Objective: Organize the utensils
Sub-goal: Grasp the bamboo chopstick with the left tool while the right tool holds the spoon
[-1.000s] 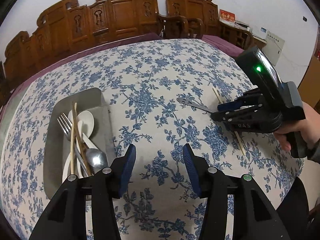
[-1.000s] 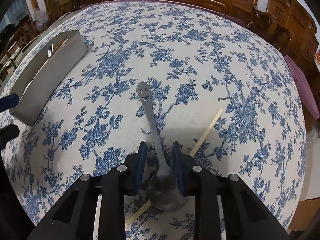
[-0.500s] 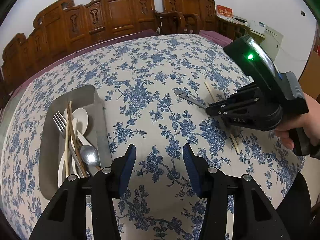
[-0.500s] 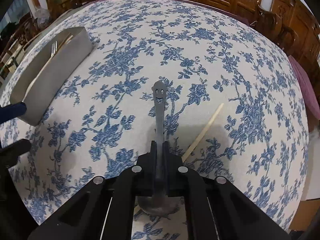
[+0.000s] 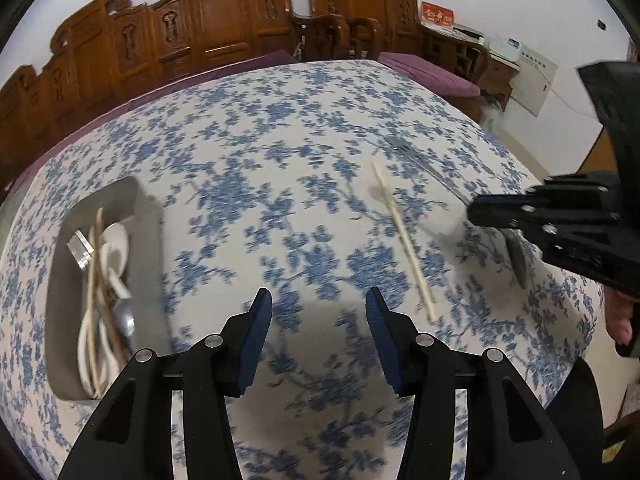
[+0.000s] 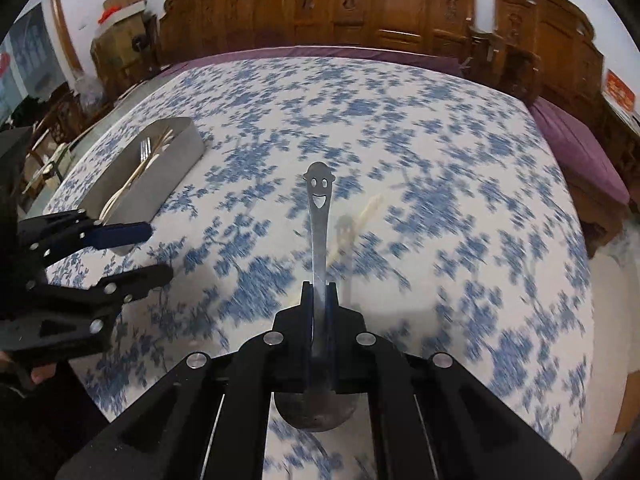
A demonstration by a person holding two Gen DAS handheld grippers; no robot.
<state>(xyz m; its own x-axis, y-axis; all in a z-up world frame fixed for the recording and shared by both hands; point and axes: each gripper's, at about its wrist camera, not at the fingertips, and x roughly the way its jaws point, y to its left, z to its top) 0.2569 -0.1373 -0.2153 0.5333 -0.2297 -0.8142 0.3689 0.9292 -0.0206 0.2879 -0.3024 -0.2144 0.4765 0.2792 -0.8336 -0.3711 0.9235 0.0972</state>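
Steel first: in my left wrist view the left tool [image 5: 318, 336] hangs with its blue pads about half apart and nothing between them, over the flowered cloth of the desk [image 5: 280, 160]. To its left sits the grey tray [image 5: 150, 240], holding white spoons, chopsticks, a fork and a metal spoon. Ahead and to the right of the pads a single chopstick [image 5: 402, 236] lies on the cloth — beyond it the right tool [image 5: 476, 212] grips the smiley spoon [image 5: 516, 256], its bowl hanging below the jaws and clear of the cloth.

From my right wrist view the right tool [image 6: 319, 292] is clamped tight on the smiley spoon [image 6: 319, 224] — handle pointing forward, bowl tucked under the tool's body. The tray [image 6: 176, 168] stands far left and ahead, and the left tool [image 6: 154, 250] shows at the left edge, just this side of it. The chopstick is a blur just right of the spoon handle.
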